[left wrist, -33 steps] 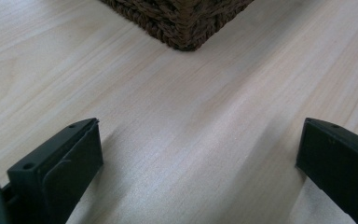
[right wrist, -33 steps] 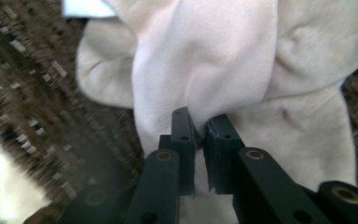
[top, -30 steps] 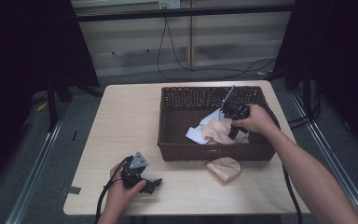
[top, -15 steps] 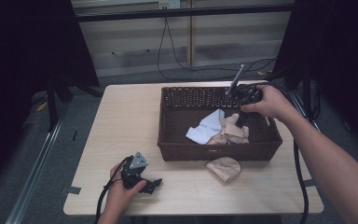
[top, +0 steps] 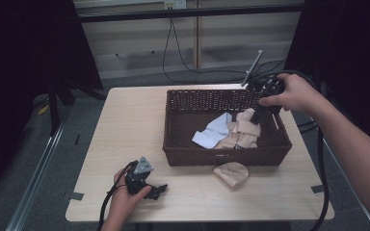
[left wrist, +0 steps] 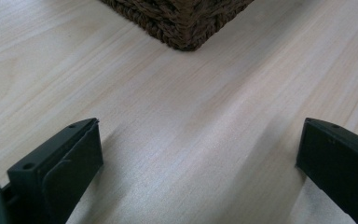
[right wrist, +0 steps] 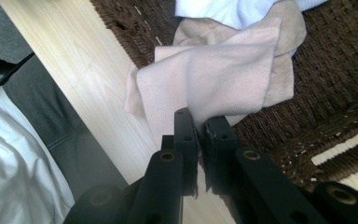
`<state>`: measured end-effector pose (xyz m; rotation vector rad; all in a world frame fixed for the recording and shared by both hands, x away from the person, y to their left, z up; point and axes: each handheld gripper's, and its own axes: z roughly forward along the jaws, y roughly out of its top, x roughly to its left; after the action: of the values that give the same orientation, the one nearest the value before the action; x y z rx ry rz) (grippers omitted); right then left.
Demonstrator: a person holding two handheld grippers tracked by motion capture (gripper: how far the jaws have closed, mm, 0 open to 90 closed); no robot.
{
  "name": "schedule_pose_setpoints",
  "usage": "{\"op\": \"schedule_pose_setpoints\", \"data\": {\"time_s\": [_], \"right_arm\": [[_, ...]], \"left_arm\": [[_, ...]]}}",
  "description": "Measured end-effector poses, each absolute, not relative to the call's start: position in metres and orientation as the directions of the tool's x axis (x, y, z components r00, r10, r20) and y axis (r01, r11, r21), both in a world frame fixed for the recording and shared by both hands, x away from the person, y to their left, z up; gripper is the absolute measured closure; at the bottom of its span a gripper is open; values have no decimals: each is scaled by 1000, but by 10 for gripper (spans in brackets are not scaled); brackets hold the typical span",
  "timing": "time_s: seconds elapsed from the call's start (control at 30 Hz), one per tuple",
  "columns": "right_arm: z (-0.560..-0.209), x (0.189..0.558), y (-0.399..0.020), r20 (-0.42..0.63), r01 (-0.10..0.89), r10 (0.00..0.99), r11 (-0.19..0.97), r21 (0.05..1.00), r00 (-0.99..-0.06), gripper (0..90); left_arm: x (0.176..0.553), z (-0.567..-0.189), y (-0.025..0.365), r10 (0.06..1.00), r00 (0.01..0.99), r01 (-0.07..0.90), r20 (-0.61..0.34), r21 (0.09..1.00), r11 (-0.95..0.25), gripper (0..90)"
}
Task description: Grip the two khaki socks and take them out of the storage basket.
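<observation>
My right gripper hangs over the far right part of the dark wicker basket, shut on a pale pink sock that dangles from it into the basket. In the right gripper view the jaws pinch the sock's edge, with a tan sock and a white cloth below it. The white cloth lies in the basket's middle. My left gripper rests on the table near the front left, open, nothing between its jaws.
Another tan sock lies on the wooden table just in front of the basket. The basket's corner shows ahead of the left gripper. Cables run along the floor behind the table, and one trails past the right edge.
My right hand has risen from inside the basket and moved toward its far right corner, pulling the pink sock up with it. The left hand has stayed put.
</observation>
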<state>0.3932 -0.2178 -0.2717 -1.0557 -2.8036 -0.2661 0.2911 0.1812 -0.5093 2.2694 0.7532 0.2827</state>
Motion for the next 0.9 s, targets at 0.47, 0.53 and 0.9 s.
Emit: {"op": "schedule_pose_setpoints", "data": {"time_s": [0.47,0.53,0.9], "right_arm": [[-236,371,-217,166,624,604,771,126,-780,853],[-229,366,-216,169,614,592,776,144,-788,853],[-222,344,-216,188,574,546,803,163,-817,852]], "left_arm": [[291,-509,181,592,806,435,-17,695,-572,0],[291,-509,181,592,806,435,-16,695,-573,0],[291,-509,181,592,806,435,-16,695,-572,0]]}}
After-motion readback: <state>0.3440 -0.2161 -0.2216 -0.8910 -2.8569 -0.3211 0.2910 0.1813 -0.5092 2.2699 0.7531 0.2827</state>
